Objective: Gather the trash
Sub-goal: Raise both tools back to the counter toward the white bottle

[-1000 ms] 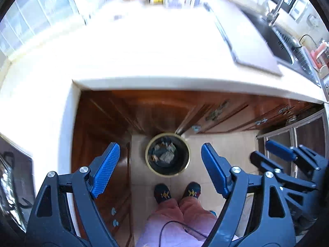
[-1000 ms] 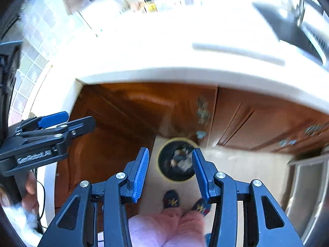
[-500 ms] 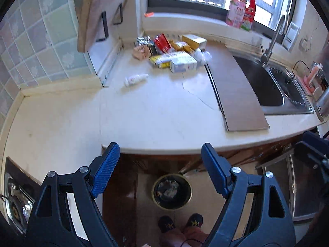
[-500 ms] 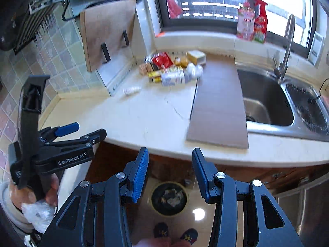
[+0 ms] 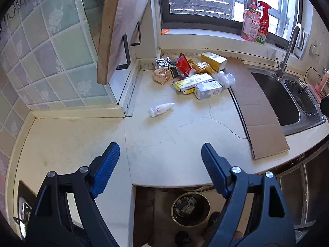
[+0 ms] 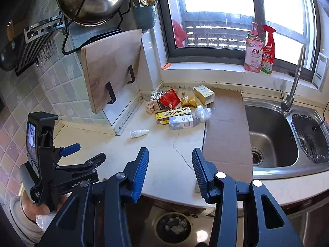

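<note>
A home kitchen: steel sink (image 6: 273,135), tiled wall (image 5: 51,61), cutting board (image 6: 111,70).

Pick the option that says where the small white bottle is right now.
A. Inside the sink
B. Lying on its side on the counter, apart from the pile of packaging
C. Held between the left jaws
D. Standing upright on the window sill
B: the small white bottle lies on its side on the bare counter, clear of the pile of packaging, and both grippers are open and empty.
</note>
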Tool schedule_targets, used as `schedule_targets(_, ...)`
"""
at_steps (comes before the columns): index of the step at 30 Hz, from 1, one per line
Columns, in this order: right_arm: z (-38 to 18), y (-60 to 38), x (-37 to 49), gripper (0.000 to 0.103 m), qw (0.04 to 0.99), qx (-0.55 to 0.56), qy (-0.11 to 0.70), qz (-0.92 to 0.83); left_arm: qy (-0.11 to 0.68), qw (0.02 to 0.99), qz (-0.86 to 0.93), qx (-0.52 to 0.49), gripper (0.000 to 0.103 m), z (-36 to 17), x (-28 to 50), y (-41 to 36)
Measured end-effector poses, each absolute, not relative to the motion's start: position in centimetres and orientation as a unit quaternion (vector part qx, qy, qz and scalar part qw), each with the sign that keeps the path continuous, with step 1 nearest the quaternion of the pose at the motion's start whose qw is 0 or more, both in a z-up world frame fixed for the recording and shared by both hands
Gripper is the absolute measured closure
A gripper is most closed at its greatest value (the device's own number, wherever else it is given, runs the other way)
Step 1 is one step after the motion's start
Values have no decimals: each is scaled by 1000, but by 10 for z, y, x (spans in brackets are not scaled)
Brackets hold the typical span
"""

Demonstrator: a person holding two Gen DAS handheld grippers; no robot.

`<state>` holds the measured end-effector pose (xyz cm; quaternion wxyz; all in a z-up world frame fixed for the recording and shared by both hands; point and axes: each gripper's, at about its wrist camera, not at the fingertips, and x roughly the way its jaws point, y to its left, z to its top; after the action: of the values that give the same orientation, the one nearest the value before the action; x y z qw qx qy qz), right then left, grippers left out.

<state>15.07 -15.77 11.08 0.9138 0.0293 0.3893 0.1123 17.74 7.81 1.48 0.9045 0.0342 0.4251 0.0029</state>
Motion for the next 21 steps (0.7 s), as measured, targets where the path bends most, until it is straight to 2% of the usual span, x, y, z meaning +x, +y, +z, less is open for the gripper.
schedule_targets(6,77,-167,229,57,905,40,407,120,431,902,18,19,24,0,216,102)
schedule_targets(11,25,-179,302,57,885,56,441,136,441,897,14,18,24,-18,251,109)
schedule_targets(16,-26,-182,371,57,864,44,473,164,460,888,1,15,24,-42,284,98)
schedule_targets(21,-63,-176,423,57,843,12,491,217,481,875,-15,57,24,-72,324,71)
